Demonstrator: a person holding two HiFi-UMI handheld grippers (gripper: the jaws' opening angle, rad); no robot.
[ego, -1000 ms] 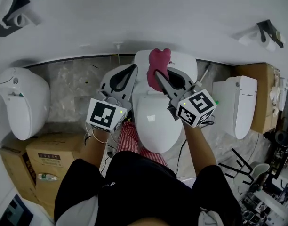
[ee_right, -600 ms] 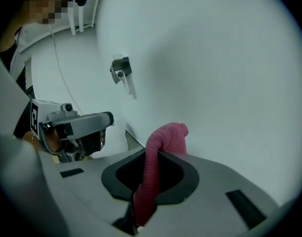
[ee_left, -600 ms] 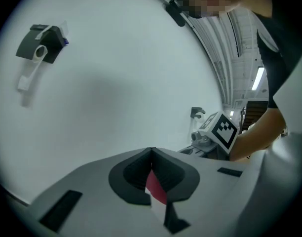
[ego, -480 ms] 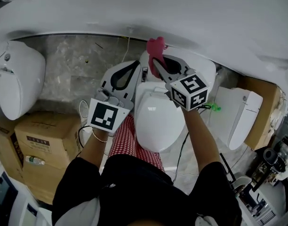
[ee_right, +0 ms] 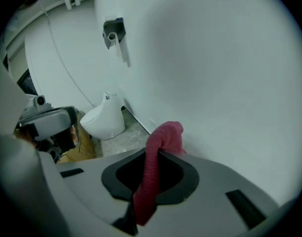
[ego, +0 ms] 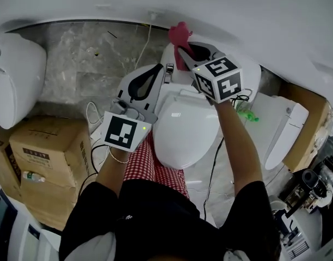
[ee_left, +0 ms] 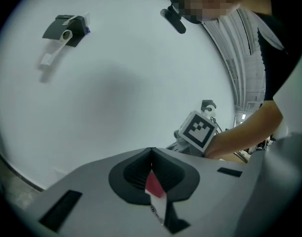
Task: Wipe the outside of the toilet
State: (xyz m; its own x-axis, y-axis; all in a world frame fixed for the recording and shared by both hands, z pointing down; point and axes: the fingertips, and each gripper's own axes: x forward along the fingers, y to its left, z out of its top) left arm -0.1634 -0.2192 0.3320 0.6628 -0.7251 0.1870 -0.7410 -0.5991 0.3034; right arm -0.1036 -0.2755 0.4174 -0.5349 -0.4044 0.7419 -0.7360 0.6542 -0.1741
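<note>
The white toilet (ego: 185,132) stands straight ahead with its lid down and its tank (ego: 248,69) against the wall. My right gripper (ego: 183,50) reaches over the tank's left end, shut on a red cloth (ego: 180,36) that bunches up above the jaw tips near the wall. In the right gripper view the red cloth (ee_right: 153,172) runs down between the closed jaws of that gripper (ee_right: 150,154). My left gripper (ego: 155,68) hovers left of the toilet, shut with nothing in it. Its tips (ee_left: 151,151) meet in the left gripper view; the right gripper's marker cube (ee_left: 198,130) shows beyond.
Another white toilet (ego: 14,75) stands at the left, a third (ego: 281,129) at the right. Cardboard boxes (ego: 41,156) sit at lower left, another box (ego: 313,129) at far right. A cable (ego: 147,34) hangs down the wall. A wall fitting (ee_right: 114,33) is mounted higher up.
The right gripper has carried the red cloth farther back over the tank, toward the wall. The left gripper has stayed beside the toilet, shut.
</note>
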